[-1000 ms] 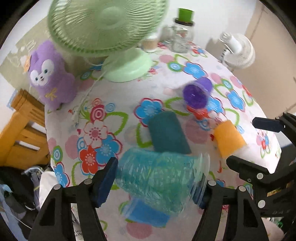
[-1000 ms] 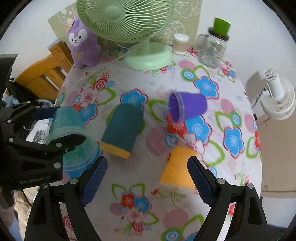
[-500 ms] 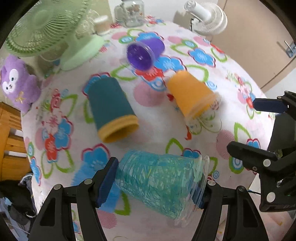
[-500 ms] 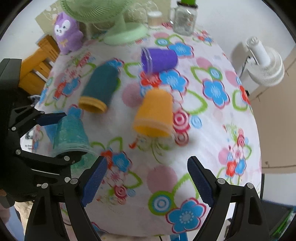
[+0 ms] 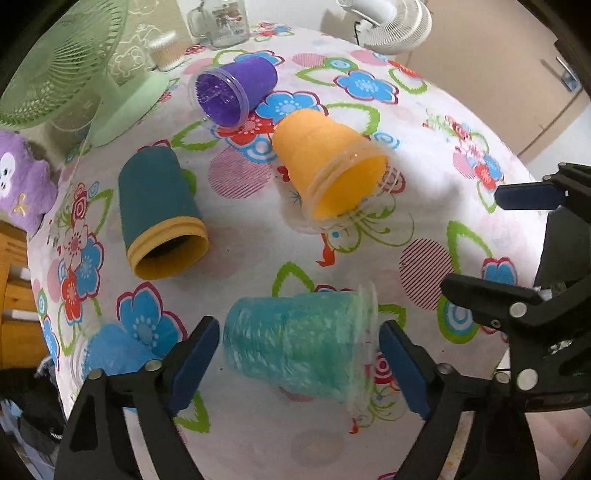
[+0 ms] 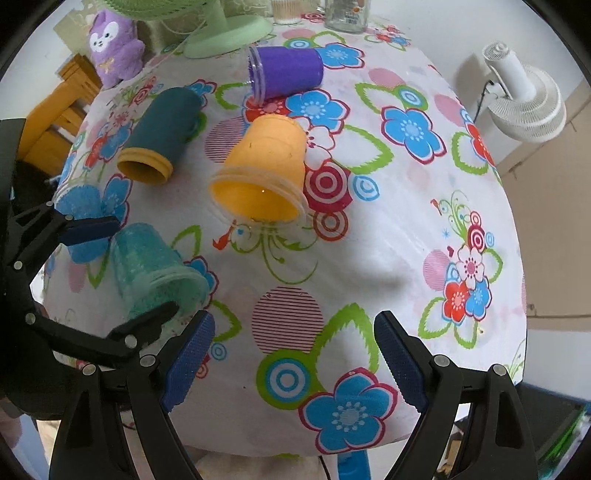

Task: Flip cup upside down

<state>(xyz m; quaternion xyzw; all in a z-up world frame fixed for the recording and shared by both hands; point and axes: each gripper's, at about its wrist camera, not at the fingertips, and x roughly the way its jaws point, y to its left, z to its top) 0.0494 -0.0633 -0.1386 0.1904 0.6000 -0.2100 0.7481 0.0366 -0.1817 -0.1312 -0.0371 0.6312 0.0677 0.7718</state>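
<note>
A teal cup [image 5: 299,347] sits between my left gripper's [image 5: 299,365] fingers, base toward the left pad, rim toward the right. Small gaps show at both pads, so the jaws stand apart from it. In the right wrist view the teal cup [image 6: 147,266] rests mouth-down on the table near the left edge. My right gripper [image 6: 295,354] is open and empty above the table's near edge. An orange cup [image 5: 325,166], a dark teal cup with a yellow rim [image 5: 159,214] and a purple cup [image 5: 232,88] lie on their sides.
A blue cup [image 5: 110,354] stands mouth-down at the table's left edge. A green fan [image 5: 74,74], a purple plush [image 5: 18,188], a glass jar [image 5: 221,22] and a small pot [image 5: 164,51] stand at the back. A white fan [image 6: 524,99] stands beside the flowered table [image 6: 406,221].
My left gripper brought the teal cup down to the table and its jaws have opened off it. The right gripper moved back toward the near edge.
</note>
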